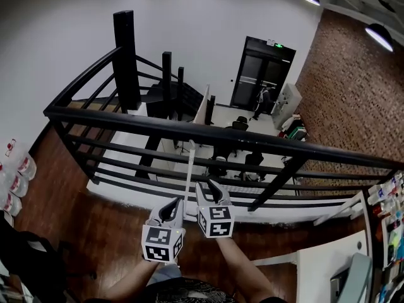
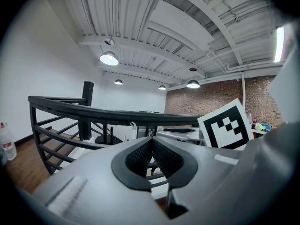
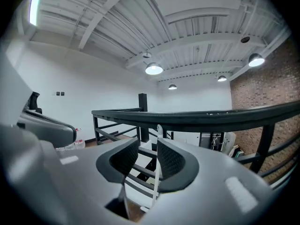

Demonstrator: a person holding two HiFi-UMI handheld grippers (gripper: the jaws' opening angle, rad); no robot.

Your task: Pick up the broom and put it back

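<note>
The broom shows only as a thin white handle that stands upright against the black railing, just beyond my two grippers. In the right gripper view the handle with its hanging loop appears in the gap between the jaws, close to the right pad, and seems to lie past the tips. My right gripper is open, and neither pad presses on anything. My left gripper is shut with its tips together and nothing between them. It is a little left of the handle. The broom's head is hidden.
The railing guards a drop to a lower floor with chairs. A black staircase descends at the back. Bottles stand at the left, stocked shelves and a white table at the right. I stand on wooden floor.
</note>
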